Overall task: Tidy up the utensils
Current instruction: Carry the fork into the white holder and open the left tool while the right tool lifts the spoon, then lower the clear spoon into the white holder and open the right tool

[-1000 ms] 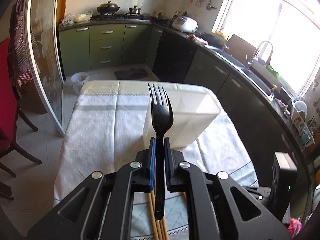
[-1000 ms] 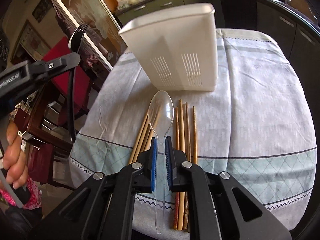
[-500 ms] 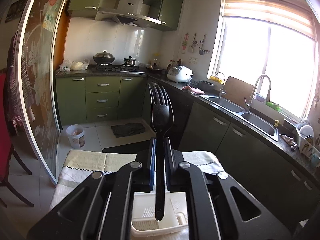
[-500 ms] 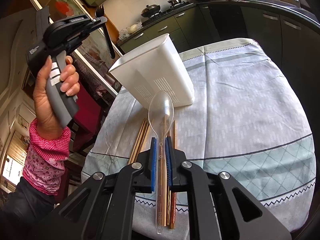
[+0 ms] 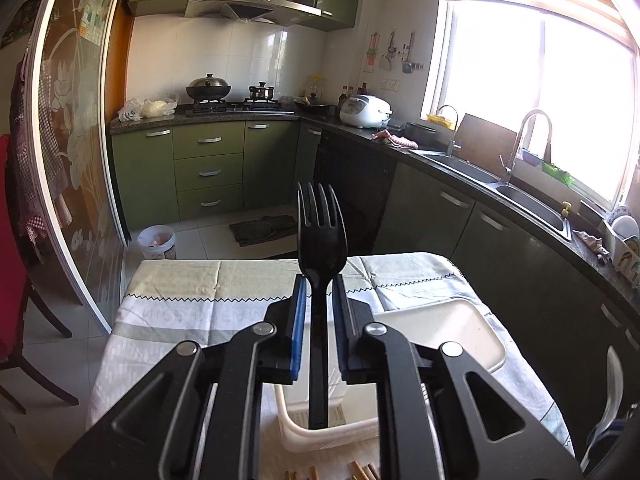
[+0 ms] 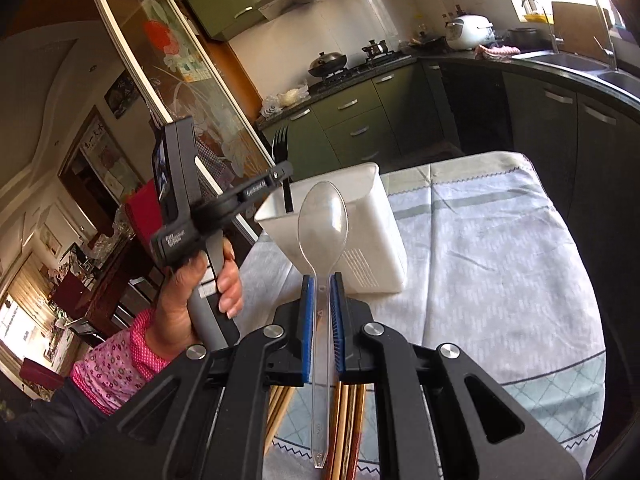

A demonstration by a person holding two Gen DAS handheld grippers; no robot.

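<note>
Nearest the right wrist camera, the right gripper [image 6: 321,312] is clenched on the clear plastic spoon [image 6: 323,224]; its blue pads [image 6: 307,320] press the handle from both sides, bowl upward. Below the gripper, wooden chopsticks [image 6: 280,408] lie side by side on the tablecloth [image 6: 500,280].

Nearest the left wrist camera, the left gripper [image 5: 319,308] has its jaws opening. The black plastic fork [image 5: 321,232] stands between them, tines up, with a visible gap on either side of the handle; the pads are not pressing it. The fork's handle end hangs inside the open top of the white utensil holder [image 5: 448,332].

In the right wrist view, the person's left hand [image 6: 200,300], in a pink flowered sleeve [image 6: 116,364], grips the left tool's handle. White lettering on that tool's side is too blurred to read.

The holder stands upright on the table, slotted vents low on its wall, just beyond the chopsticks.

Farther off, green cabinets [image 5: 208,168] run beneath a hob carrying a lidded wok [image 5: 208,90]. A white rice cooker [image 5: 366,111] sits on the counter. The range hood [image 5: 252,6] carries a small mark, illegible.
</note>
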